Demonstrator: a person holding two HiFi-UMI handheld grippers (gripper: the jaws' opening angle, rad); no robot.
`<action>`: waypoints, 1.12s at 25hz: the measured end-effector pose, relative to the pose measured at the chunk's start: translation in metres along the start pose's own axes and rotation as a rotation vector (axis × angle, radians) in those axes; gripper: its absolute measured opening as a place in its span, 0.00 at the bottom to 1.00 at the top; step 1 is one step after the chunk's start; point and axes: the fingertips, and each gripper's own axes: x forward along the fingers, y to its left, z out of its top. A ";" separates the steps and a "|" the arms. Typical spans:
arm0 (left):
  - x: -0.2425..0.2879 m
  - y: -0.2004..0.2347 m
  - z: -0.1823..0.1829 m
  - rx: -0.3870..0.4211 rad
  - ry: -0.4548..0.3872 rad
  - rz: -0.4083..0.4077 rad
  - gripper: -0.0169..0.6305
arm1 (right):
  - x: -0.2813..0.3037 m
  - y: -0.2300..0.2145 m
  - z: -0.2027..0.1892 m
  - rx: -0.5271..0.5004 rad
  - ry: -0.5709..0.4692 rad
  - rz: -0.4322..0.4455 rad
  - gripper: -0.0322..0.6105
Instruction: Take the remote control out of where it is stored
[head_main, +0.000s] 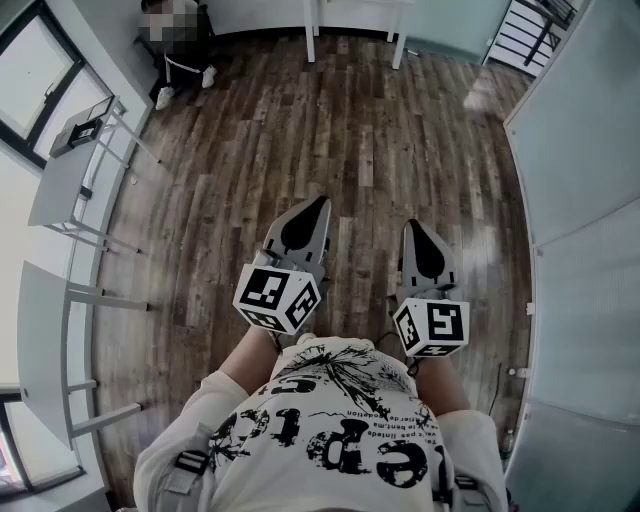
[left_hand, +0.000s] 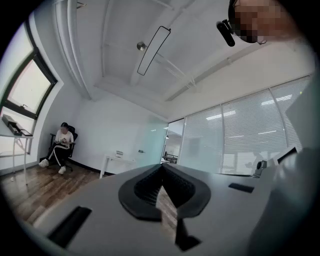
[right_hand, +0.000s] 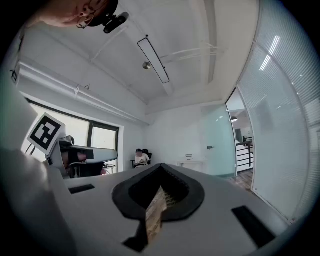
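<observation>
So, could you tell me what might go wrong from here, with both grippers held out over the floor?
No remote control or storage place shows in any view, so the search could head the wrong way. The left gripper and right gripper are both shut and empty, and must open before any grasp. The glass wall on the right and the desks on the left stand near, so a bump while walking seems possible.

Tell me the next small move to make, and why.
Probably turn to search the room: the left hand-held gripper and right hand-held gripper are shut and empty over wooden floor, and no remote control shows in any view.
</observation>
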 end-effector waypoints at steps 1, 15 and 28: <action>-0.001 0.004 0.000 0.001 0.001 -0.001 0.04 | 0.001 0.003 -0.001 0.004 -0.001 -0.002 0.04; -0.023 0.058 0.005 -0.003 0.022 -0.008 0.04 | 0.019 0.043 -0.010 0.103 -0.009 -0.040 0.04; -0.034 0.125 -0.015 -0.036 0.069 0.036 0.04 | 0.050 0.069 -0.042 0.115 0.041 -0.062 0.04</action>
